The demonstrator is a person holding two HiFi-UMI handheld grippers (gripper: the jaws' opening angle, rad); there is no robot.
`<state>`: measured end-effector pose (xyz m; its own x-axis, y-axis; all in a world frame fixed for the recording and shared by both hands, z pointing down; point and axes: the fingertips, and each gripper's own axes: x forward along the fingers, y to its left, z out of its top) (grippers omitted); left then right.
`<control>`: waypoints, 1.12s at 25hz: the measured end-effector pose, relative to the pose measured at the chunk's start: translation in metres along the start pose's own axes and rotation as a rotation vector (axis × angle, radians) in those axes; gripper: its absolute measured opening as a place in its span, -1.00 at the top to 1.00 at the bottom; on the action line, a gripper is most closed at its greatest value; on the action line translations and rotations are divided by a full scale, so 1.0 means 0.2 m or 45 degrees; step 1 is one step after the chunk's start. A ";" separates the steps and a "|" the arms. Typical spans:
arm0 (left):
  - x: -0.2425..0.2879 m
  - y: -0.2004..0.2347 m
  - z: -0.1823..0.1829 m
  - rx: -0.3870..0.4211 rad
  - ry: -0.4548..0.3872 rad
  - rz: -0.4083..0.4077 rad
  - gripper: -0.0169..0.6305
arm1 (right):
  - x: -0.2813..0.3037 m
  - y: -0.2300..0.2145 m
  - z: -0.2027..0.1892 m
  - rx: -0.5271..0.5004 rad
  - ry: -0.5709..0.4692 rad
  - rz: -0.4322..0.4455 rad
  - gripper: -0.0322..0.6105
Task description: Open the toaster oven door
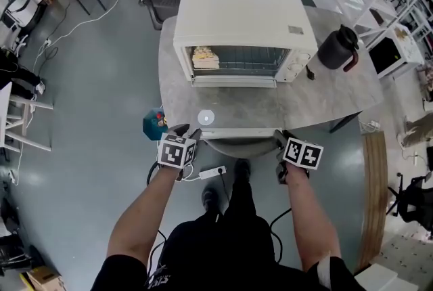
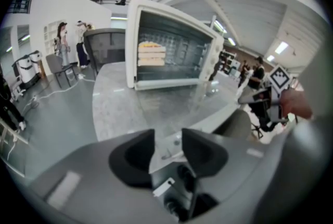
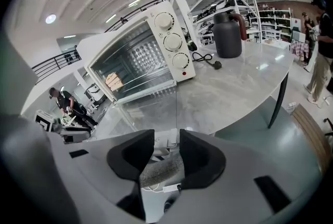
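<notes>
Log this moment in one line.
door open flat | left gripper at handle left end | right gripper at right end | grip unclear

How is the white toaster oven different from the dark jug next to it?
The toaster oven is white and boxy; the jug is dark and round. The toaster oven is much bigger than the jug. The toaster oven has three dials; the jug has a red handle. Both stand on the grey table.

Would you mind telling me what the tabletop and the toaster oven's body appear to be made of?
Tabletop: likely stone or marble-look laminate, grey with pale mottling and a soft sheen showing reflections. Toaster oven body: probably painted sheet metal, smooth cream satin finish with rounded edges.
</notes>
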<state>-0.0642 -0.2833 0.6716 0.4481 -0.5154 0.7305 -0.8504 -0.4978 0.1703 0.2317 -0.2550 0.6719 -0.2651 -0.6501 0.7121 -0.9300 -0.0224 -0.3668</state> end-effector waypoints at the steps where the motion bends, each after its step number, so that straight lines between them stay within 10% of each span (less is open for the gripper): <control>1: -0.02 -0.01 0.01 -0.005 -0.009 -0.008 0.43 | -0.02 0.00 0.01 0.015 -0.015 -0.001 0.46; 12: -0.31 -0.11 0.08 0.033 -0.159 -0.085 0.47 | -0.41 0.11 -0.04 0.148 -0.214 0.030 0.55; 28: -0.76 -0.10 0.24 -0.030 -0.409 -0.091 0.65 | -0.65 0.64 0.10 -0.100 -0.275 0.228 0.70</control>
<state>-0.1022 -0.2282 0.5251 0.5681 -0.6752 0.4706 -0.8179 -0.5267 0.2317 0.1525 -0.1883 0.5206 -0.3746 -0.7851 0.4932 -0.8923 0.1607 -0.4219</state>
